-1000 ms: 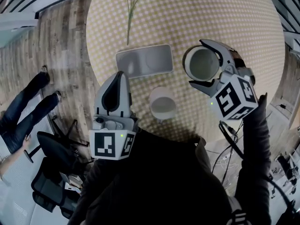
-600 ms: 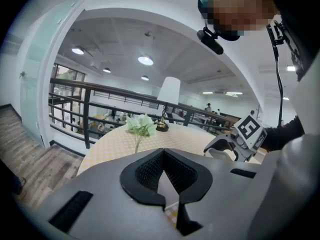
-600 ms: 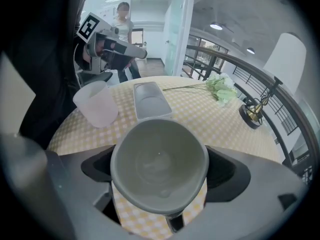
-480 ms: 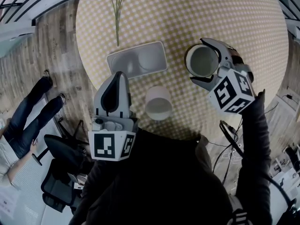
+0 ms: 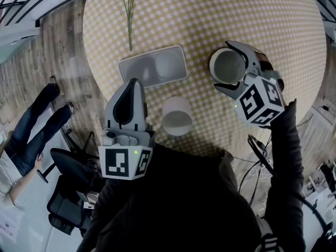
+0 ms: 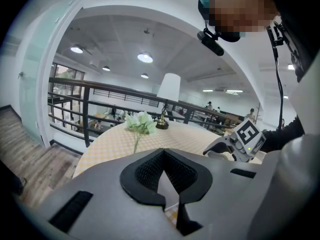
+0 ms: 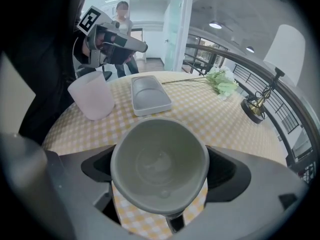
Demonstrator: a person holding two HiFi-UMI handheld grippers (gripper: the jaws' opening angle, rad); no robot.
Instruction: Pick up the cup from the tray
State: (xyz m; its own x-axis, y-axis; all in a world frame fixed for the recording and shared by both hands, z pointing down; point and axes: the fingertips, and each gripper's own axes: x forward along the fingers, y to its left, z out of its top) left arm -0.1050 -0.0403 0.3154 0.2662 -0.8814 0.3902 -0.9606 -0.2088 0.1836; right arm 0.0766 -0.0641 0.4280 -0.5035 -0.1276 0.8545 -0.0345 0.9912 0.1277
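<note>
My right gripper (image 5: 227, 66) is shut on a pale, empty cup (image 5: 227, 65), gripping it by its sides above the checked round table (image 5: 210, 14), right of the grey tray (image 5: 137, 71). Looking down from the right gripper view, the cup (image 7: 159, 164) fills the space between both jaws of the gripper (image 7: 160, 170), and the tray (image 7: 149, 95) lies beyond with nothing in it. Over the table's near edge, left of a translucent cup (image 5: 177, 116), my left gripper (image 5: 133, 84) hangs shut and holds nothing; its pads meet in the left gripper view (image 6: 165, 173).
A flower sprig (image 5: 129, 4) lies on the table beyond the tray. A small lamp (image 7: 259, 104) stands at the far side. The translucent cup (image 7: 93, 95) stands near the table's front edge. A seated person's legs (image 5: 31, 119) and an office chair (image 5: 63, 167) are at the left.
The right gripper, with the cup in it, has sunk a little and drifted slightly right of the tray. The left gripper has stayed shut and nearly still.
</note>
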